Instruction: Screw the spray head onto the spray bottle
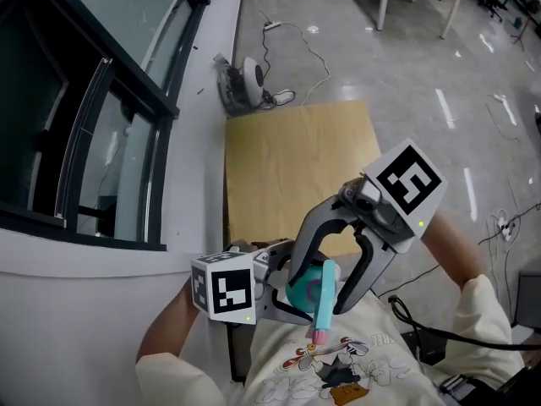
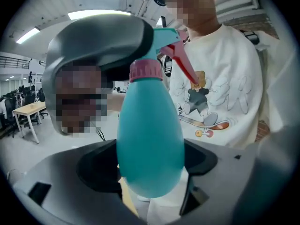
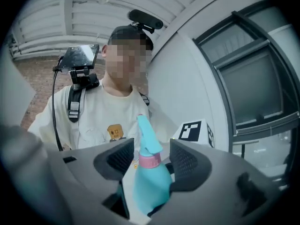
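Close to the person's chest, two grippers meet at a teal spray bottle.
Left gripper pinches the bottle's round body; right gripper stands wide open, its pads flanking the pink collar under the fitted spray head without touching it.

Bright, even indoor light; both gripper views bend and darken toward their edges

Open-plan office: desks, strip lights.
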`<state>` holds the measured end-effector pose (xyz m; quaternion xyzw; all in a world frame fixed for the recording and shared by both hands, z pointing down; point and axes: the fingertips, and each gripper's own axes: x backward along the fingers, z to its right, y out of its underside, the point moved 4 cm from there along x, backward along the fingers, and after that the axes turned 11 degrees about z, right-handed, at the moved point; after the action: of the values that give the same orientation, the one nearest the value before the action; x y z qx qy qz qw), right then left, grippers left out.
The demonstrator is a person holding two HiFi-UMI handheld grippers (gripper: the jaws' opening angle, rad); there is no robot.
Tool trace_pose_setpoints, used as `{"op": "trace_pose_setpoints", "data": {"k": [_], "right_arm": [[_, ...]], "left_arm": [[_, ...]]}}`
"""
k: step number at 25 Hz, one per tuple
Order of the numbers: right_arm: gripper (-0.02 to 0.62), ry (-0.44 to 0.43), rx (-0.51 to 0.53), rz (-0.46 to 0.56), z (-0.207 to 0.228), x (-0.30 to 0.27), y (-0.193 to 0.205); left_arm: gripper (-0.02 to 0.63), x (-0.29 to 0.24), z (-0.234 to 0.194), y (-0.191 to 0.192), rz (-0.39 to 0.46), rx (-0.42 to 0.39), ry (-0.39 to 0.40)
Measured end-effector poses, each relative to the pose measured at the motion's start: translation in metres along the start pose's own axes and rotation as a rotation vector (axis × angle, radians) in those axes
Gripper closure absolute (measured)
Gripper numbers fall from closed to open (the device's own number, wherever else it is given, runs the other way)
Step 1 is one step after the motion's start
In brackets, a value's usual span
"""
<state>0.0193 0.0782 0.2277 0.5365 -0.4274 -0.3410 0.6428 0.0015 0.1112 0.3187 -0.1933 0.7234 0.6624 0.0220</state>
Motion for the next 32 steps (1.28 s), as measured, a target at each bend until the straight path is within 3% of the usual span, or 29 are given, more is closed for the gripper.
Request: {"op": "trace_pose_setpoints", "data": {"k": [2,3,7,11,16,23,29,32], "right_arm": [[0.383,-0.015,-0.01,-0.013,0.001,-0.002,0.006],[0.45,-0.016,-0.008,-0.005,0.002,-0.002,0.007],[0.451,0.058,0.001,0.023,0.009,0.005,0.008],[0.453,0.212,0.013,0.046,0.029,0.023,0.006],[0.465,0.449,0.06,0.071,0.045,0.041,0.007],[0.468,0.572,0.059,0.118,0.051,0.05,0.016],[0.468,0.61,0.104,0.095,0.051,0.052,0.027],[0.468,0.659,0.104,0.104,0.048,0.064,0.033]], "left_arm": [[0.201,0.0,0.0,0.002,0.001,0.007,0.008],[0.201,0.001,0.0,0.003,0.001,0.011,0.008],[0.201,0.01,-0.008,0.008,0.008,0.031,-0.042],[0.201,0.025,-0.032,0.012,0.013,0.035,-0.22],[0.201,0.04,-0.049,0.023,0.073,0.102,-0.437],[0.201,0.04,-0.059,0.033,0.077,0.141,-0.534],[0.199,0.033,-0.063,0.047,0.016,0.067,-0.566],[0.199,0.04,-0.066,0.06,0.061,0.099,-0.634]]}}
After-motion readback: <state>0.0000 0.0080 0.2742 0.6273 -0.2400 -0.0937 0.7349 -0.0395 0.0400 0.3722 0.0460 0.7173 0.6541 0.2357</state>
